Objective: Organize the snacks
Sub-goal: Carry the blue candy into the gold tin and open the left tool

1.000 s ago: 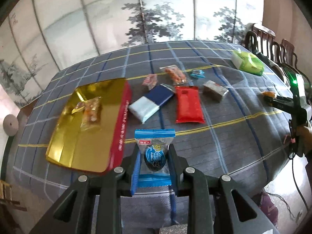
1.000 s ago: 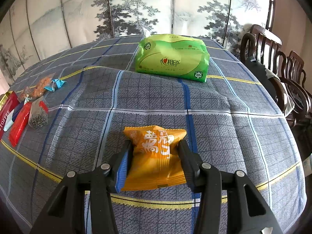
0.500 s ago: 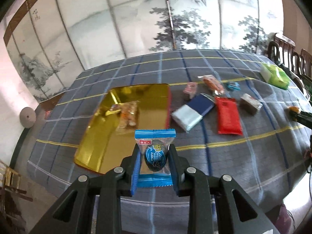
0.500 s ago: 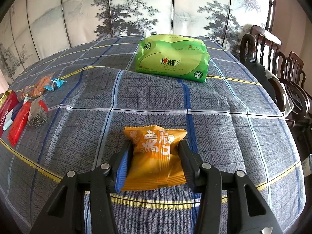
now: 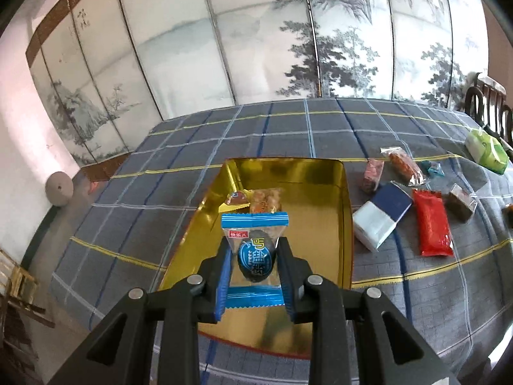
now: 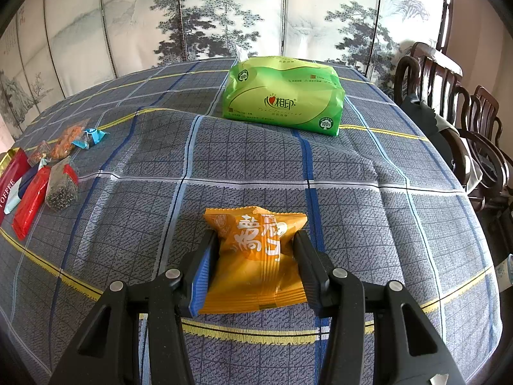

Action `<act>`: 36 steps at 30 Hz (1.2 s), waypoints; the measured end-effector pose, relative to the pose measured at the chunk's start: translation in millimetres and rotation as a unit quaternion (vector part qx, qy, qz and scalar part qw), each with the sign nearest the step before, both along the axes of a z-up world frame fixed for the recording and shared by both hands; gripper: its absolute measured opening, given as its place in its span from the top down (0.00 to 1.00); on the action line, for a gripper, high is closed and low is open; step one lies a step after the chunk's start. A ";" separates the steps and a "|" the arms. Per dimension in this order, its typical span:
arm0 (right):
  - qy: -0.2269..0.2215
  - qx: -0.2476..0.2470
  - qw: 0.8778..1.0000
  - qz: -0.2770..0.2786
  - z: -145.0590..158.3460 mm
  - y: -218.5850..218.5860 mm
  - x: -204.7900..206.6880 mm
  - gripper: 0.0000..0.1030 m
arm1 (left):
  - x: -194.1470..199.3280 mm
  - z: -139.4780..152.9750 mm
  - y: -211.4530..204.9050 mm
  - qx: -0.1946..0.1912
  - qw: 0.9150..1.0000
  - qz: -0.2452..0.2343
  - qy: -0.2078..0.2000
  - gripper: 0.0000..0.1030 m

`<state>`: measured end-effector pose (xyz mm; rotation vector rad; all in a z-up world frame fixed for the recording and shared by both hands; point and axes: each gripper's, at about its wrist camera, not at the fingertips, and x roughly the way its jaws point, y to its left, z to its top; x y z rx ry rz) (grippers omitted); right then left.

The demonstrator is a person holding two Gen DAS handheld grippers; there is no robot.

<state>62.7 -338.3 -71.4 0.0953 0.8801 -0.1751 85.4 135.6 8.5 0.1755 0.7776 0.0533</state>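
My left gripper (image 5: 255, 250) is shut on a blue-edged clear packet with a dark egg (image 5: 256, 258) and holds it above the gold tray (image 5: 317, 211). A clear packet of orange snacks (image 5: 264, 199) lies in the tray. My right gripper (image 6: 255, 247) is shut on an orange snack packet (image 6: 256, 256) just above the checked tablecloth (image 6: 256, 166). Loose snacks lie right of the tray: a navy and white box (image 5: 383, 218), a red packet (image 5: 431, 226), a brown packet (image 5: 460, 203), a pink packet (image 5: 372, 173), an orange-filled packet (image 5: 404, 162) and a small teal candy (image 5: 434, 168).
A green tissue pack (image 6: 283, 96) lies at the far side of the table, also in the left wrist view (image 5: 487, 147). Wooden chairs (image 6: 449, 102) stand along the right edge. A painted folding screen (image 5: 256, 48) stands behind the table.
My left gripper has swung left and over the gold tray with the egg packet still in it. My right gripper and its orange packet have stayed put.
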 end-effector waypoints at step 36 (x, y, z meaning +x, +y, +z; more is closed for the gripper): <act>0.001 -0.004 1.000 -0.005 -0.6 -0.5 0.2 0.55 | 48.3 -53.9 39.0 0.026 0.999 0.016 0.027 0.72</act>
